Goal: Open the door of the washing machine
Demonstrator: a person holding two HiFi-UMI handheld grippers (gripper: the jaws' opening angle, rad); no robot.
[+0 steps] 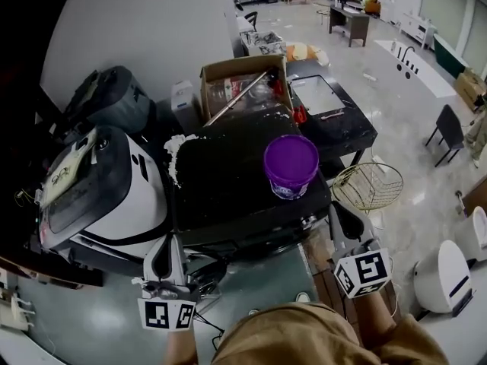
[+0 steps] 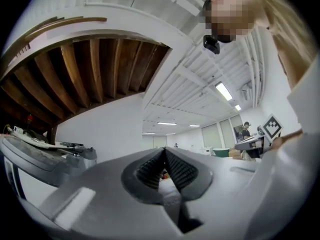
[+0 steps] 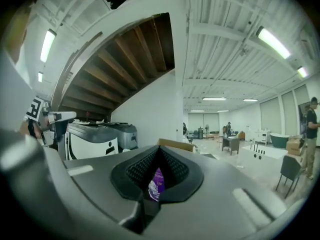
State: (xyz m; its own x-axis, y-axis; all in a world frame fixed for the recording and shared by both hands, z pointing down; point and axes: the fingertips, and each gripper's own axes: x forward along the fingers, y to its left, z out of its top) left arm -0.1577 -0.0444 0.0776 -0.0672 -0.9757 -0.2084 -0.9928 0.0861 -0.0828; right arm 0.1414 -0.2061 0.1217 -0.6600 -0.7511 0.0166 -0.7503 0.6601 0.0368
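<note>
The washing machine [image 1: 228, 175] shows from above as a black-topped box in the middle of the head view. Its front and door are hidden under the top's near edge. A purple bucket [image 1: 291, 165] stands on the top, and shows again in the right gripper view behind the jaws as a purple sliver [image 3: 158, 184]. My left gripper [image 1: 169, 243] [image 2: 163, 150] is held just before the machine's near left corner, shut and empty. My right gripper [image 1: 335, 208] [image 3: 159, 149] is off the near right corner, also shut with nothing in it.
A white appliance with a grey lid [image 1: 106, 196] stands against the machine's left side. Behind are a grey bag [image 1: 110, 97], an open cardboard box [image 1: 243, 82] and a black table [image 1: 338, 128]. A wire basket [image 1: 369, 185] and a white fixture [image 1: 445, 276] sit at the right.
</note>
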